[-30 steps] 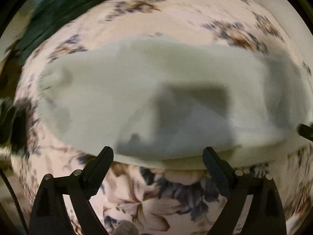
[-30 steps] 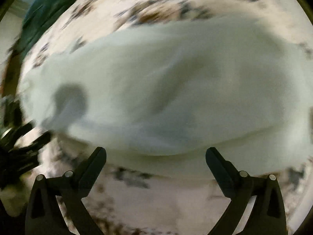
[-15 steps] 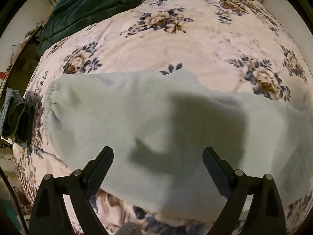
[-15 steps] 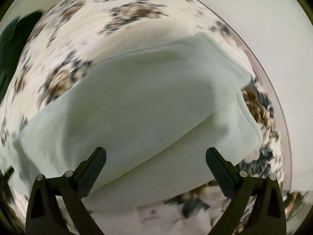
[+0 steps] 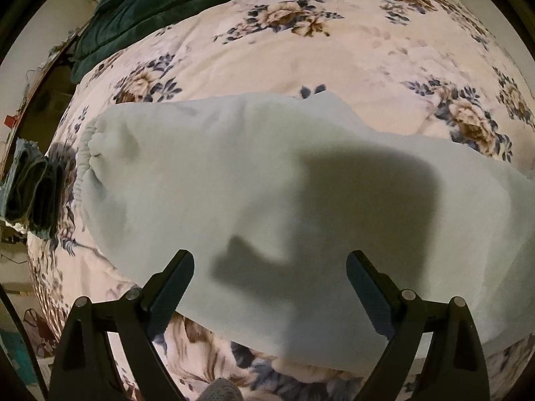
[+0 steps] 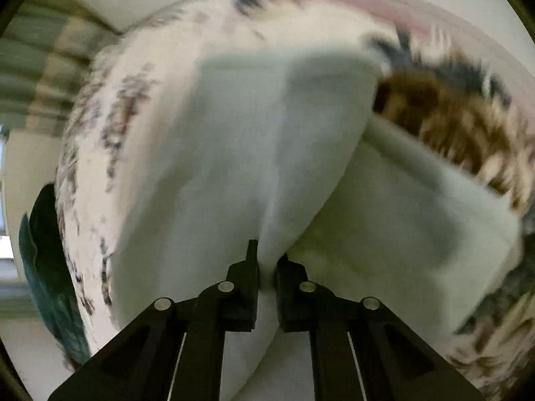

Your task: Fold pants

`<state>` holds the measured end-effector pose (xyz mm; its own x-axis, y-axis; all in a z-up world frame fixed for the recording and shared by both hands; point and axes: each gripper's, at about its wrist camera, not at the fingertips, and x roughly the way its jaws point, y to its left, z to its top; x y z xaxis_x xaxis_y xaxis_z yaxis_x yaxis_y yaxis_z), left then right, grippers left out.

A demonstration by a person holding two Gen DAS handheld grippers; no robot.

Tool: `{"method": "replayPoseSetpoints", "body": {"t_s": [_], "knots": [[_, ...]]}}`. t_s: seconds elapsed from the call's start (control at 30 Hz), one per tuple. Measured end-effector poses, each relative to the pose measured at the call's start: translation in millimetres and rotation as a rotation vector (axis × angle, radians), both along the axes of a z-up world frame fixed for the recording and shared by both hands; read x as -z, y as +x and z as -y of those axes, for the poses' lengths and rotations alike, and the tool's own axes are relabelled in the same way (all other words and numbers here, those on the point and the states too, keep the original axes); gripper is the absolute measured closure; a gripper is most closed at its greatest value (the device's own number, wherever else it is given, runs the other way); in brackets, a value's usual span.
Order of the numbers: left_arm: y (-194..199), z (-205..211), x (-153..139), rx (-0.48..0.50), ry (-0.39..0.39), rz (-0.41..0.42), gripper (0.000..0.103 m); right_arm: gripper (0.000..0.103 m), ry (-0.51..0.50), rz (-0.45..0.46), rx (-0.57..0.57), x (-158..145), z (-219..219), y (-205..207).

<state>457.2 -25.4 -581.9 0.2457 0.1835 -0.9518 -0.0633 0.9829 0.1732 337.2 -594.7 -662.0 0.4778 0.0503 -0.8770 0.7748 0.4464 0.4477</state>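
Observation:
Pale mint fleece pants [image 5: 234, 193] lie across a floral bedspread [image 5: 334, 50], the elastic waistband at the left end. My left gripper [image 5: 270, 267] hovers over the near edge of the pants with its jaws wide open and nothing between them; its shadow falls on the fabric. In the right wrist view the pants [image 6: 267, 133] are doubled over, one layer lying on another. My right gripper [image 6: 267, 260] is shut on a pinched ridge of the pants cloth, which bulges up between the two black fingers [image 6: 245, 274]. That view is blurred.
A dark teal blanket [image 5: 160, 0] is bunched at the far left corner of the bed. Folded dark garments [image 5: 30, 190] sit on the bed's left edge. A wall and a striped curtain [image 6: 40, 67] stand beyond the bed in the right wrist view.
My right gripper swept along the pants toward their end, rolled, and closed from wide open onto a fold of cloth. My left gripper drifted a little over the pants and stayed open.

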Motion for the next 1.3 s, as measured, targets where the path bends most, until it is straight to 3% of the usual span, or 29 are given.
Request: {"method": "replayPoseSetpoints", "body": {"t_s": [0.1, 0.17, 0.23, 0.37, 0.4, 0.43, 0.47, 0.5, 0.57, 0.7, 0.8, 0.87, 1.07, 1.17, 1.3], "knots": [[-3.4, -0.5, -1.1, 0.009, -0.001, 0.002, 0.01, 0.095, -0.071, 0.046, 0.018, -46.7, -3.8, -24.5], [-5.7, -2.6, 0.1, 0.007, -0.004, -0.003, 0.01, 0.095, -0.068, 0.043, 0.041, -54.6, -0.5, -41.7], [-7.4, -5.8, 1.3, -0.006, -0.01, -0.009, 0.01, 0.095, -0.058, -0.029, 0.034, -41.2, 0.2, -51.5], [-11.7, -13.7, 2.0, -0.024, -0.007, -0.007, 0.01, 0.091, 0.017, -0.2, 0.01, 16.5, 0.3, -58.3], [-13.1, -16.0, 0.9, -0.025, -0.005, -0.001, 0.01, 0.08, 0.064, -0.241, 0.02, 29.7, -0.1, -59.3], [-15.1, -19.2, -1.1, -0.024, 0.001, 0.008, 0.01, 0.075, 0.101, -0.231, 0.035, 34.0, -2.6, -62.1], [-17.2, -23.1, -3.7, -0.025, 0.006, 0.019, 0.01, 0.061, 0.115, -0.206, 0.042, 32.5, -5.0, -65.0], [-19.5, -28.8, -7.5, -0.03, 0.003, 0.033, 0.01, 0.039, 0.112, -0.171, 0.043, 23.1, -14.7, -66.4], [-24.5, -43.3, -15.3, -0.045, -0.023, 0.058, 0.01, 0.023, 0.078, -0.142, 0.026, 5.9, -31.3, -72.3], [-37.7, -87.2, -25.5, -0.12, -0.099, 0.07, 0.01, 0.023, 0.106, -0.091, -0.098, -20.3, -117.3, -59.9], [-45.6, -127.9, -26.7, -0.192, -0.127, 0.047, 0.01, 0.023, 0.182, -0.083, -0.26, -15.2, -196.6, -33.9], [-47.9, -165.3, -25.2, -0.263, -0.149, 0.027, 0.01, 0.023, 0.234, -0.085, -0.31, -6.3, -240.5, -20.3], [-28.3, -260.5, -12.8, -0.449, -0.255, 0.02, 0.01, 0.024, 0.327, -0.056, -0.274, 18.5, -316.9, -2.4], [-7.0, -286.8, -1.6, -0.488, -0.296, 0.004, 0.013, 0.028, 0.342, -0.072, -0.26, 32.6, -337.3, 6.1], [25.4, -303.8, 14.6, -0.461, -0.313, -0.027, 0.013, 0.034, 0.343, -0.038, -0.212, 42.8, -349.6, 16.7]]}}
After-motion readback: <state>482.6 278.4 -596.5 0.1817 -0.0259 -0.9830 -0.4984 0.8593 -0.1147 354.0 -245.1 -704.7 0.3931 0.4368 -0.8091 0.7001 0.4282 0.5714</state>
